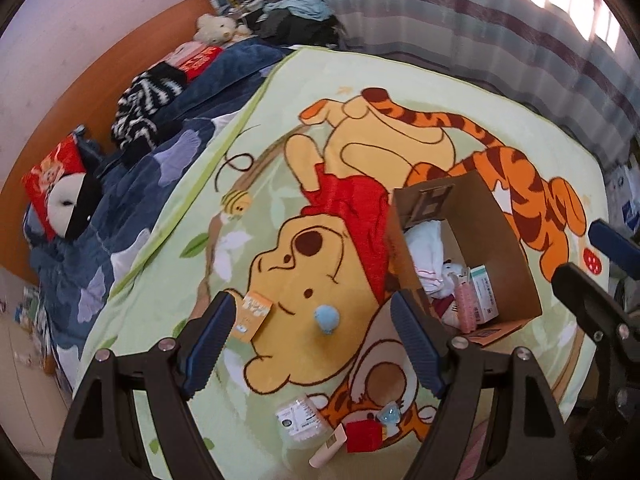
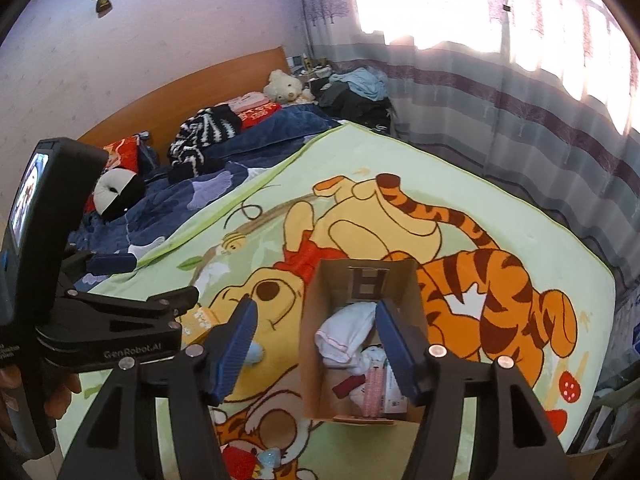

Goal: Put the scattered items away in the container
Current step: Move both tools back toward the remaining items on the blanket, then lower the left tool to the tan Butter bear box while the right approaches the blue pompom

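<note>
An open cardboard box (image 1: 504, 232) (image 2: 320, 320) stands on a Winnie-the-Pooh blanket (image 1: 320, 128) and holds white cloth, a medicine box and pink items. My left gripper (image 1: 316, 336) is open and empty, above a small blue plush (image 1: 327, 318) and beside an orange packet (image 1: 253, 314). Near the front edge lie a clear packet (image 1: 300, 420), a red item (image 1: 364, 436), a beige tube (image 1: 328, 450) and a small blue toy (image 1: 389, 415). My right gripper (image 2: 316, 344) is open and empty above the box's left wall. The left gripper's body (image 2: 100, 320) shows at the left.
A navy quilt (image 1: 132, 184), striped clothing (image 1: 140, 108), plush toys and red pillows lie at the bed's head. A clothes pile (image 2: 352, 92) sits by the striped curtain (image 2: 520, 112). The bed edge runs along the right.
</note>
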Demonstrator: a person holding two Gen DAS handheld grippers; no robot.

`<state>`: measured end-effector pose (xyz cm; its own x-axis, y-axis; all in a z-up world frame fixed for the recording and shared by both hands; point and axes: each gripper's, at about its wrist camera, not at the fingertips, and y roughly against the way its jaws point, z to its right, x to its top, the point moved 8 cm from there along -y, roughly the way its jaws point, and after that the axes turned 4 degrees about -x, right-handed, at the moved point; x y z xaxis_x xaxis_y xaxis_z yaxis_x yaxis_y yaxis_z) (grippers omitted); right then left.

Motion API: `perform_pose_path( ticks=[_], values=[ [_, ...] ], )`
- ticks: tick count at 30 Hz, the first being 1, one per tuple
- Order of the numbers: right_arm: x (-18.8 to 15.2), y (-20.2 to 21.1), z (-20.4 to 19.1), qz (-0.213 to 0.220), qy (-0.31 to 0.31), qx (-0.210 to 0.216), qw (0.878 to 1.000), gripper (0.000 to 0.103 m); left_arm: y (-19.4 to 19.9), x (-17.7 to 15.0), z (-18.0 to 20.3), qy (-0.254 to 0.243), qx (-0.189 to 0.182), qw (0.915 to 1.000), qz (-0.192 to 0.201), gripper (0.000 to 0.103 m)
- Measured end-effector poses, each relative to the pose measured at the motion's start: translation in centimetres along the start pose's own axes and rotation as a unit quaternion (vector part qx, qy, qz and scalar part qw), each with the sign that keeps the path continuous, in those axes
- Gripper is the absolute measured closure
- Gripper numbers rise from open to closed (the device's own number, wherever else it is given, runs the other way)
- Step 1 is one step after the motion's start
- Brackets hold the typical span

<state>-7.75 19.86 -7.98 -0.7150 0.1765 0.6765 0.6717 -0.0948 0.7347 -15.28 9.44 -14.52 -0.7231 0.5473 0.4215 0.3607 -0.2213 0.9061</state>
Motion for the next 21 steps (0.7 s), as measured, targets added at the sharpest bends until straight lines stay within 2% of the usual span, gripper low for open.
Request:
perform_pose_path(
  ticks=[4,15,21],
  values=[
    [0.0,0.2,-1.8,-0.002,0.016,0.005,1.0,0.04,0.7,-1.2,-2.1,0.028,0.007,0.9996,-0.004,0.022],
    [-0.7,-0.2,-7.0,-0.026,0.057,0.03,0.998,0.04,0.2,-5.9,-6.4,0.085,0.024,0.9947,-0.053,0.022],
    [-0.7,0.0,-8.7,-0.028,0.072,0.039,0.996,0.04,0.7,-6.6,-8.2,0.104,0.033,0.9926,-0.051,0.022]
  ],
)
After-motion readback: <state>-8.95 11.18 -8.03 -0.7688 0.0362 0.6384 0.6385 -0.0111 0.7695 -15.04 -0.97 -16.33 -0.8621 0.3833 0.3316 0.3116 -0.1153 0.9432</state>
